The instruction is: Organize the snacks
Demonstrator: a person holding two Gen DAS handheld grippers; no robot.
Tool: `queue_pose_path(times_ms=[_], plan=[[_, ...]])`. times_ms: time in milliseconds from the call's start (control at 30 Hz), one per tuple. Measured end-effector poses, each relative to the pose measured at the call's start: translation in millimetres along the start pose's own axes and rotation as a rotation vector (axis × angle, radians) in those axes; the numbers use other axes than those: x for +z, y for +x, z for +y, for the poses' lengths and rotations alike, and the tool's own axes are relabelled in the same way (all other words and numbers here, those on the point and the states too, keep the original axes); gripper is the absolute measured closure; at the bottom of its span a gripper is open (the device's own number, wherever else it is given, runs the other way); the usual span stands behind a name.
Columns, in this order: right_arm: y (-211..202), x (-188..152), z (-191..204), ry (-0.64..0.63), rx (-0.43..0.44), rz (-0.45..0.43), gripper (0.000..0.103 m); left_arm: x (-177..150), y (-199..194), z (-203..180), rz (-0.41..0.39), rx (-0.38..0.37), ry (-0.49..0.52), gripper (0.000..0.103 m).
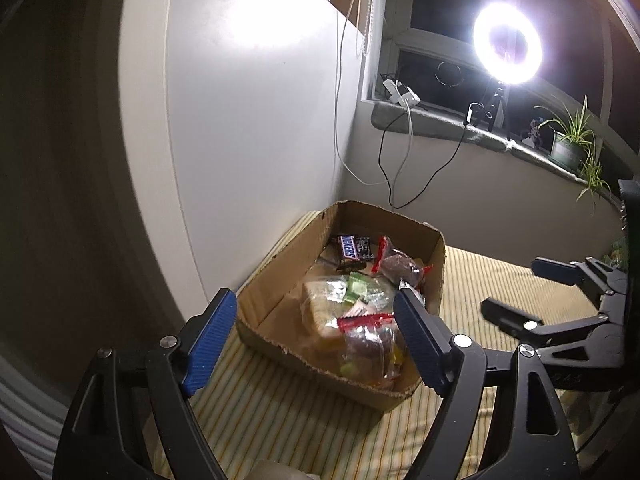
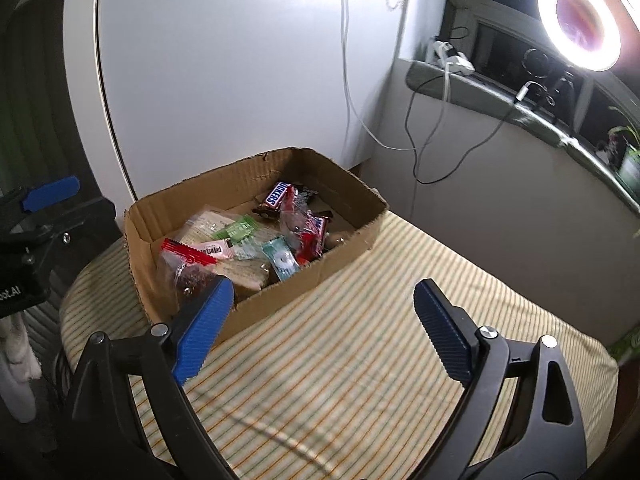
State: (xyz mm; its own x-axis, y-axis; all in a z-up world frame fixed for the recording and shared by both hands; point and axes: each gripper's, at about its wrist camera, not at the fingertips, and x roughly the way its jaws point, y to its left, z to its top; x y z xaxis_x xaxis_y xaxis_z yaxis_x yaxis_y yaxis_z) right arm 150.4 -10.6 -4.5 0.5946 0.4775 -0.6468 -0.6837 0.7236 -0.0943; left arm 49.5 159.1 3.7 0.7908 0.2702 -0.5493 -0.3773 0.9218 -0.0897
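Snacks already gathered in cardboard box (image 2: 256, 196) (Snickers bar (image 2: 279, 194) at back). Left gripper (image 1: 314, 334), right gripper (image 2: 322, 320): both spread wide, empty. Next, probably: seek leftovers.

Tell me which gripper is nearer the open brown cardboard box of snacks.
Left. The left gripper hangs open at the open brown cardboard box, fingertips straddling its near corner. The right gripper, also open and empty, sits farther back over the striped yellow cloth.
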Motion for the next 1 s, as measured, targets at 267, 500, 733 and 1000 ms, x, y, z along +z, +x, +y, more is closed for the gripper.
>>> queue_pose_path(times_ms=[267,500,733,1000], plan=[[-24.7,-17.7,2.6,0.011,-0.047,-0.032,0.004,-11.2,-12.4,2.0,-0.004,0.011,-0.013,0.022],[-37.3,-26.0,0.0,0.038,-0.056,-0.048,0.004,-13.0,-20.3,-2.7,-0.008,-0.002,-0.005,0.022],[-43.2,-29.6,-3.5,0.06,-0.053,-0.054,0.004,-13.0,-25.9,-6.8,-0.019,-0.008,0.002,0.022],[-47.7,-29.5,-3.0,0.063,-0.055,-0.061,0.004,-13.5,-29.7,-9.8,-0.026,-0.008,0.009,0.022]])
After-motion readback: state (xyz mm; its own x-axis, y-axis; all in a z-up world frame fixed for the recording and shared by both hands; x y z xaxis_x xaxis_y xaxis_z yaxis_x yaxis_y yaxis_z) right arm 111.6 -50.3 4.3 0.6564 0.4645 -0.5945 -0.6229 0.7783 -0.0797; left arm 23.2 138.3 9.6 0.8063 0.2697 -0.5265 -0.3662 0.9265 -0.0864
